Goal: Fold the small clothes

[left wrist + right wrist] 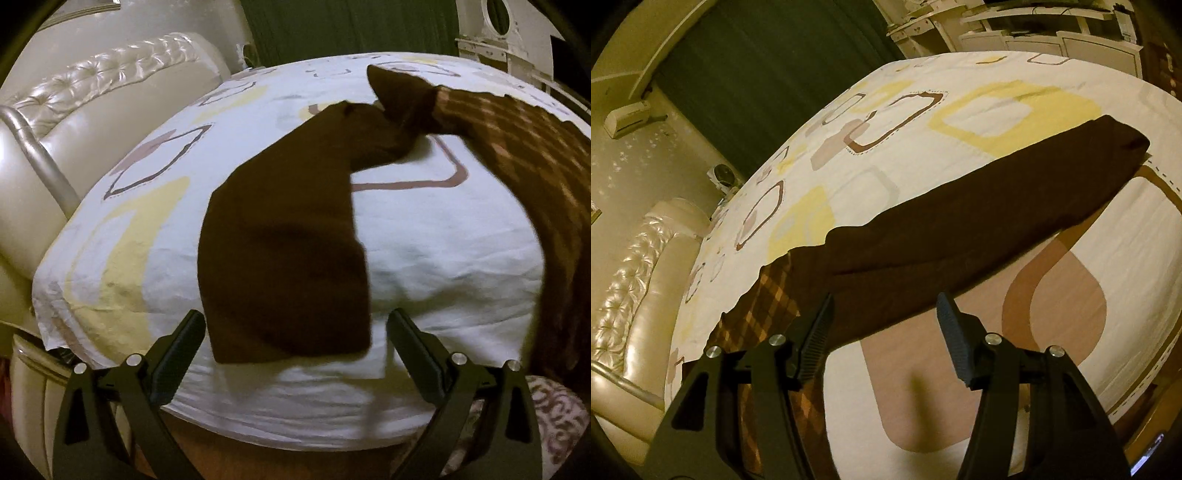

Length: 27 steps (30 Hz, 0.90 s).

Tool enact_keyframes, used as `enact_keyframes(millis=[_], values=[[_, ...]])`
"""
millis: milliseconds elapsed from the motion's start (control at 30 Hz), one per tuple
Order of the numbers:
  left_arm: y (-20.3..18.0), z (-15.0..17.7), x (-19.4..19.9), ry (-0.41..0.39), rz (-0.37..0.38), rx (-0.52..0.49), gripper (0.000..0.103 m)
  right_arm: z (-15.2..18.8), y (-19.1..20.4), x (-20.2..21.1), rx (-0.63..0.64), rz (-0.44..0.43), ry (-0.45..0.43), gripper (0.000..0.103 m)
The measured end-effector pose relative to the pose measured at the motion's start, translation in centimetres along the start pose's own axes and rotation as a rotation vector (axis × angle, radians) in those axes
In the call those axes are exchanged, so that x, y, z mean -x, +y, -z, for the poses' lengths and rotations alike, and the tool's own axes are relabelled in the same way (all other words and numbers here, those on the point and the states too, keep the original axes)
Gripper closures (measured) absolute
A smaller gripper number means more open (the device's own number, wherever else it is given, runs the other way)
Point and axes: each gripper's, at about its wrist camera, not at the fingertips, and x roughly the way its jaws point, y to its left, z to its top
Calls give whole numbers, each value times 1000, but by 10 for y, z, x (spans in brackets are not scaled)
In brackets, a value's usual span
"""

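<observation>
The brown garment (284, 236) lies on the patterned bed sheet (443, 251), its long axis running away from the left gripper (295, 336), whose 2 spread fingers straddle its near hem. The right gripper (882, 325), also spread and empty, hovers beside its edge.

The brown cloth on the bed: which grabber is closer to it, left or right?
Left, though it is close. The left gripper has the brown cloth end between its open fingers, not pinched. The right gripper hangs open beside the cloth's long edge.
</observation>
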Motion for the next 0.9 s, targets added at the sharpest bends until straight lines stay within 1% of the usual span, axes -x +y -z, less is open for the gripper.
enact_keyframes(millis=[67,133,167,233,267,300,367,433,467,500,533,600,633,667,700,767,867,900], values=[[-2,-1,3,-5,-13,-16,4,1,0,-1,-1,-1,3,45],[-2,-3,4,-5,-25,-42,7,2,1,-3,-2,0,7,45],[-2,-3,5,-2,-3,-46,15,3,1,-3,-4,0,10,45],[-4,-1,7,7,55,-45,36,4,0,-4,-14,-6,16,45],[-4,-2,9,12,73,-47,40,5,0,-4,-21,-11,18,45],[-5,-2,10,15,84,-52,42,5,0,-4,-23,-12,18,45],[-7,-2,12,18,75,-69,47,6,1,-4,-18,-10,16,45],[-10,-3,14,18,71,-82,63,6,2,-4,-18,-14,18,45],[-10,-4,15,21,77,-88,68,7,2,-3,-18,-15,17,45],[-10,-4,15,24,83,-90,77,7,3,-3,-16,-15,16,45],[-9,-6,13,29,83,-93,80,7,3,-4,-15,-15,17,45],[-4,-7,13,40,82,-85,94,8,3,-4,-17,-15,20,45],[2,-8,14,49,101,-60,94,9,3,-4,-18,-16,22,45],[7,-9,15,54,134,-35,94,10,4,-4,-17,-16,22,45],[16,-12,17,57,176,12,95,11,5,-4,-16,-17,23,45],[30,-18,23,45,221,84,95,11,6,-4,-11,-18,24,45],[54,-33,40,10,246,186,95,13,8,-4,-5,-16,23,45],[59,-37,43,6,253,205,95,14,9,-4,-3,-15,24,45]])
